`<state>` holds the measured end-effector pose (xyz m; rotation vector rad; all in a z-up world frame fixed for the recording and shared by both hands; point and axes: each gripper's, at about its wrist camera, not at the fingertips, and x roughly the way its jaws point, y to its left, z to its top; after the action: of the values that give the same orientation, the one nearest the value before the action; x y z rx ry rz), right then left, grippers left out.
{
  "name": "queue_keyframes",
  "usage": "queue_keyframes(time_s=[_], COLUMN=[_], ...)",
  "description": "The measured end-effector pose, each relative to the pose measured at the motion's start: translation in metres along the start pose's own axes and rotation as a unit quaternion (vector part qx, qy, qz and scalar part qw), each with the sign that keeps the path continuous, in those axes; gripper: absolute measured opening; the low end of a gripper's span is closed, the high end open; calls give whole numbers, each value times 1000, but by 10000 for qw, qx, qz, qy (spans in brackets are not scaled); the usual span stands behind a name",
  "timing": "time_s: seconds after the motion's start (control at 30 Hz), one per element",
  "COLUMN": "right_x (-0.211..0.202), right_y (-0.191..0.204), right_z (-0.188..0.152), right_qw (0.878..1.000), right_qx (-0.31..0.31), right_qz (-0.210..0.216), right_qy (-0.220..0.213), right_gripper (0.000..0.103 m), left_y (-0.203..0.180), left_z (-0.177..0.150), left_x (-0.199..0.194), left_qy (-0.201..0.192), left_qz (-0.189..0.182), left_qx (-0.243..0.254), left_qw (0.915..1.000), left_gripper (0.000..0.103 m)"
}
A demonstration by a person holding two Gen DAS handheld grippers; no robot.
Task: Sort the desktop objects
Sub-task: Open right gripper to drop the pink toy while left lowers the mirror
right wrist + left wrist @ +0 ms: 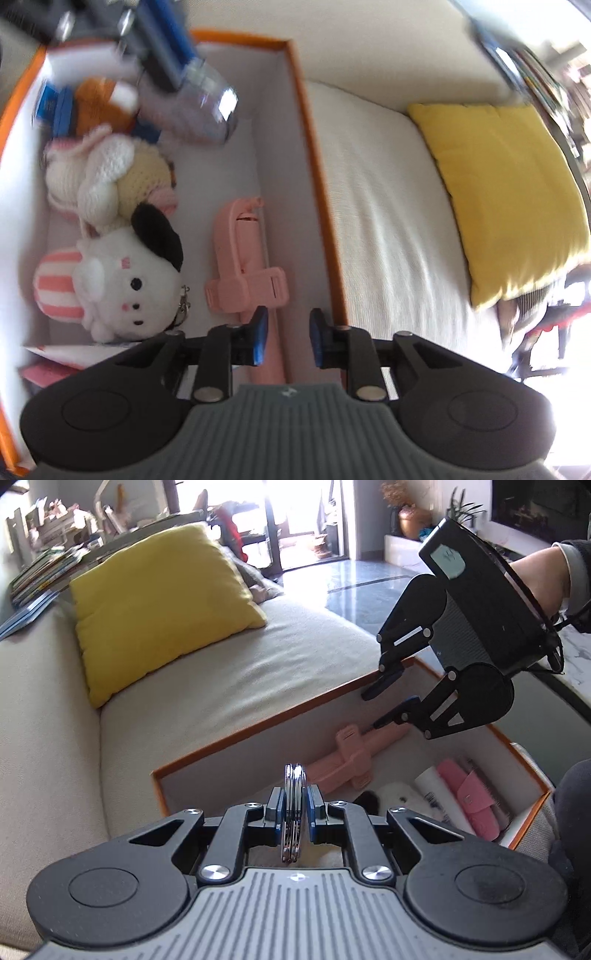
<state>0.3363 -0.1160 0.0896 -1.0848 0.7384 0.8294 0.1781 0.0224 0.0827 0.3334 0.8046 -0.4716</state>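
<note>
My left gripper (294,794) is shut on a thin, shiny metal object (294,775), held edge-on over the near end of an orange-rimmed box (258,720). In the right wrist view that silvery object (207,99) hangs blurred at the top of the box. My right gripper (375,709) (288,325) is open with nothing between its blue pads. It hovers just above a pink phone holder (347,760) (240,258) that lies on the box floor along the wall.
The box (314,147) also holds a white plush toy (122,288), a knitted toy (99,177), pink cases (472,801) and a white tube (439,797). It sits on a beige sofa (221,672) with a yellow cushion (155,602). A hand (543,579) holds the right gripper.
</note>
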Motion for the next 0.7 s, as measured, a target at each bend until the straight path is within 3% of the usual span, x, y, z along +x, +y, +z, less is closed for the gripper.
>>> queue_keyframes(time_s=[0.13, 0.3, 0.43, 0.7], right_x=[-37, -72, -50, -48], right_y=[-11, -18, -28, -26], right_z=[-19, -59, -74, -100], right_qw=[9951, 9778, 9608, 9538], right_qx=[923, 1952, 2642, 2913], right_qz=[52, -564, -627, -524], right_qy=[-360, -521, -552, -525], right_gripper=[26, 31, 31, 31], left_y=[-20, -51, -80, -110], left_z=[15, 34, 46, 47], left_x=[9, 29, 54, 108], left_qy=[-100, -193, -223, 280], left_qz=[-219, -618, -1000, -1236], left_qx=[170, 506, 1115, 1897], left_qw=[9996, 9966, 9885, 9736], left_gripper=[14, 14, 14, 14])
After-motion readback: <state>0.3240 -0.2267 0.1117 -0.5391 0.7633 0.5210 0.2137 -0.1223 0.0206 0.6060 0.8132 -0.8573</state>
